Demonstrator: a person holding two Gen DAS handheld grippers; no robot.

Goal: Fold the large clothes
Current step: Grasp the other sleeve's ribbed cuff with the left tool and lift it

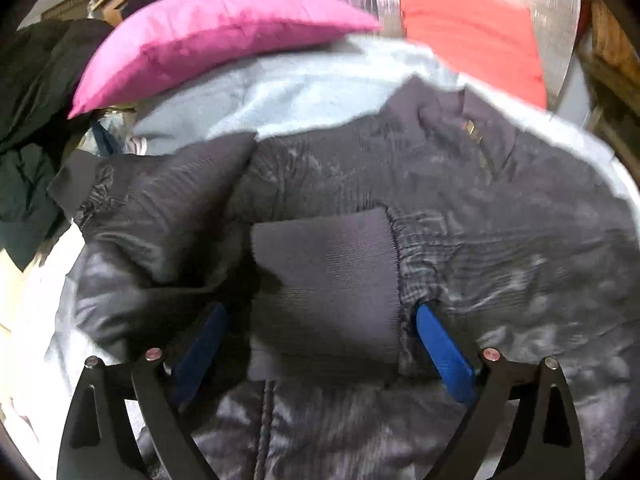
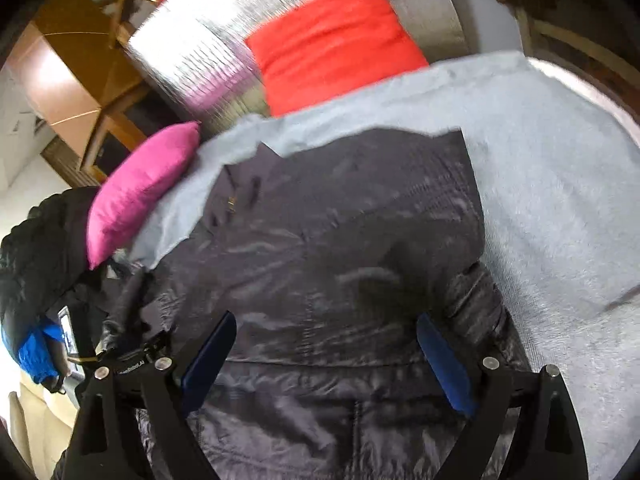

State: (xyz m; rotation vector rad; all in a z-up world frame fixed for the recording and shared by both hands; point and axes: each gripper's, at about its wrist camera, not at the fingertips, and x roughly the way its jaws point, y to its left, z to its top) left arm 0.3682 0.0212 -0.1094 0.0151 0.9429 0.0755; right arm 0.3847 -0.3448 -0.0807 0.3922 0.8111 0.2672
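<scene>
Dark padded jacket [image 1: 400, 184] spread on the grey-blue blanket [image 2: 540, 184] near the pillows, one sleeve with ribbed cuff [image 1: 324, 292] folded inward; left tool [image 1: 320, 344] and right tool [image 2: 326, 356] gape wide, holding nothing; remaining folds pending.

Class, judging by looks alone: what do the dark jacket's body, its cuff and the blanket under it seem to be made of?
Jacket body: probably thin nylon or polyester shell, since it is glossy and finely crinkled. Cuff: ribbed knit, matte, with fine parallel ridges. Pale blue blanket: looks like soft fleece or brushed fabric, being fuzzy and shineless.
</scene>
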